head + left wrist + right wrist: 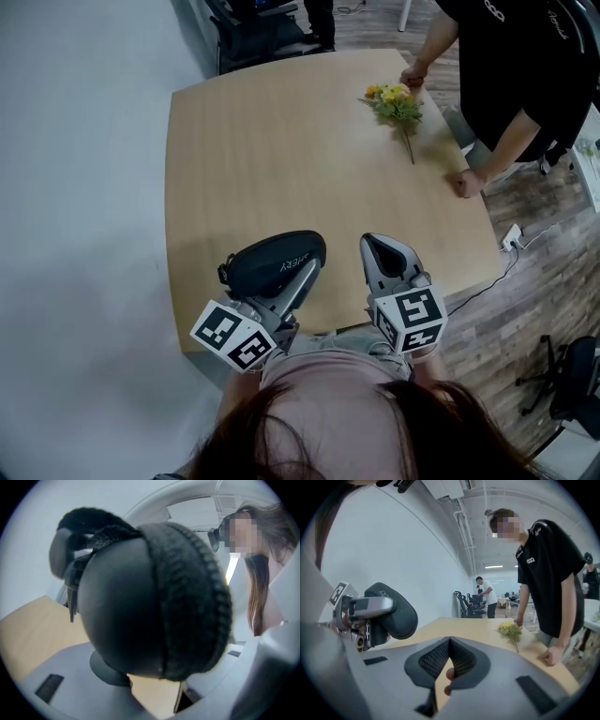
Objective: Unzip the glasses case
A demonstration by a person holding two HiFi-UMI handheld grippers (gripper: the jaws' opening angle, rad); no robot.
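A wooden table (281, 159); on it, a yellow flower sprig (398, 106).

Noted on the glasses case (275, 262), held above the near edge of the table (272, 141): pale capitals along the black shell, read as "SHERY", though the first letters are doubtful at this angle. Seen again on the case from the right gripper view, too small to read there.

At the table's far right side, on a standing person's black shirt (543, 569): small white chest print and a white script mark near the shoulder, neither legible.

On the left cube (234, 337) and right cube (411, 321), just off the table's near edge: black-and-white square code markers, no letters or digits.
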